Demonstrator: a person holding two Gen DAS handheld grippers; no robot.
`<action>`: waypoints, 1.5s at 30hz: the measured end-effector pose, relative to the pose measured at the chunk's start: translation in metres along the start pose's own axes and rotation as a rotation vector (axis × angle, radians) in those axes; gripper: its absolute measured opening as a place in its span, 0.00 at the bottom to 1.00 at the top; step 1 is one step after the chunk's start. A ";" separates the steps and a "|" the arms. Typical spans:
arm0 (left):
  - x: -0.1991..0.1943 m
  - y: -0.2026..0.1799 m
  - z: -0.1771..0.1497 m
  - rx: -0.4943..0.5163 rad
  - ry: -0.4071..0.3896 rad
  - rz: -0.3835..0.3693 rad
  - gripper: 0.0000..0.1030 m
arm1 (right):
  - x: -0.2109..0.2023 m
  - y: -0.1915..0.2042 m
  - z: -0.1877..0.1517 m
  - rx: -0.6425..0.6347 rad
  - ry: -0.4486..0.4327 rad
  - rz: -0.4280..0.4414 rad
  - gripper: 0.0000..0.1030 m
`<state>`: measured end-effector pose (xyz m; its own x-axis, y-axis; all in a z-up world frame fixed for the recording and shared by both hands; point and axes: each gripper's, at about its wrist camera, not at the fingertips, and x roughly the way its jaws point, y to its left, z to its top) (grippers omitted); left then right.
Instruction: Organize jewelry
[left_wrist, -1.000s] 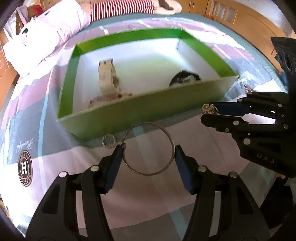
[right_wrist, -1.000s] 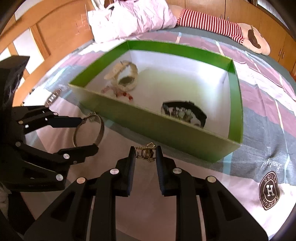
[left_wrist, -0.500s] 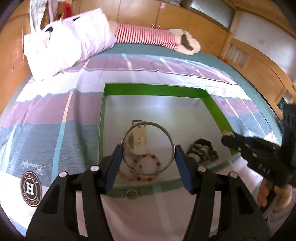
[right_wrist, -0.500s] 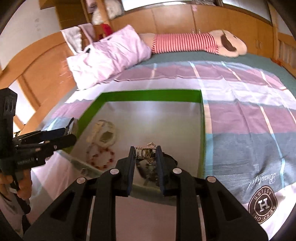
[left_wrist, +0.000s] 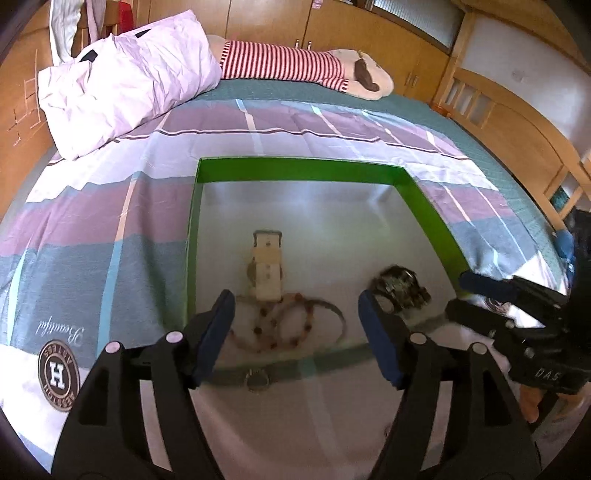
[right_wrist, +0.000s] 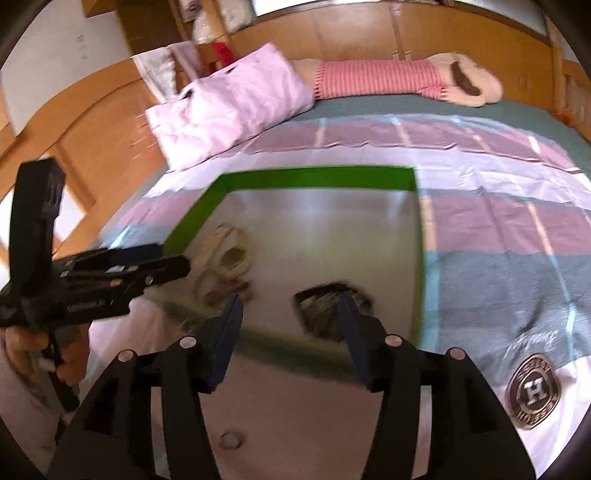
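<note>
Green box (left_wrist: 303, 170), open top, pale floor, on the striped bedspread (left_wrist: 92, 229).

Inside, near the front wall: cream watch (left_wrist: 266, 266), upright on its strap; red bead bracelet (left_wrist: 275, 326) just in front of it; thin metal bangle (left_wrist: 334, 315) blurred, overlapping the beads, seemingly just dropped. Dark watch (left_wrist: 400, 286) to the right; a small gold piece may lie on it, too blurred to tell.

Left gripper (left_wrist: 297, 330): jaws have just been opening, now wide, nothing between the pads. Right gripper (right_wrist: 290, 334): jaws also just opening, roughly half spread, empty, above the dark watch.

Progress, judged: at least 4 pieces in the box. Left over: 1 small ring (left_wrist: 257, 379) on the bedspread just outside the front wall; another round bit (right_wrist: 229, 440) shows in the right view, possibly the same one.

Room: back half of the box floor bare. Front wall sits beneath both grippers. Grippers near each other, not touching. Pillow (left_wrist: 122, 85) and striped plush (left_wrist: 288, 66) well apart, at the bed's far end.
</note>
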<state>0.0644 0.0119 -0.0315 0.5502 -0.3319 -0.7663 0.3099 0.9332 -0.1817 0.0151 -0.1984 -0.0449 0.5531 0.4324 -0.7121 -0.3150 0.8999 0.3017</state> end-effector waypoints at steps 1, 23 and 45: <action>-0.003 0.000 -0.004 0.004 0.011 -0.003 0.71 | 0.002 0.004 -0.005 -0.014 0.032 0.025 0.53; 0.054 -0.002 -0.054 0.069 0.302 0.104 0.74 | 0.052 0.025 -0.051 -0.216 0.299 -0.140 0.21; 0.062 -0.029 -0.058 0.176 0.308 -0.070 0.33 | 0.054 0.018 -0.050 -0.172 0.326 -0.092 0.34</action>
<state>0.0445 -0.0274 -0.1097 0.2717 -0.3116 -0.9105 0.4820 0.8630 -0.1515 0.0006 -0.1617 -0.1097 0.3196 0.2847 -0.9038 -0.4159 0.8992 0.1362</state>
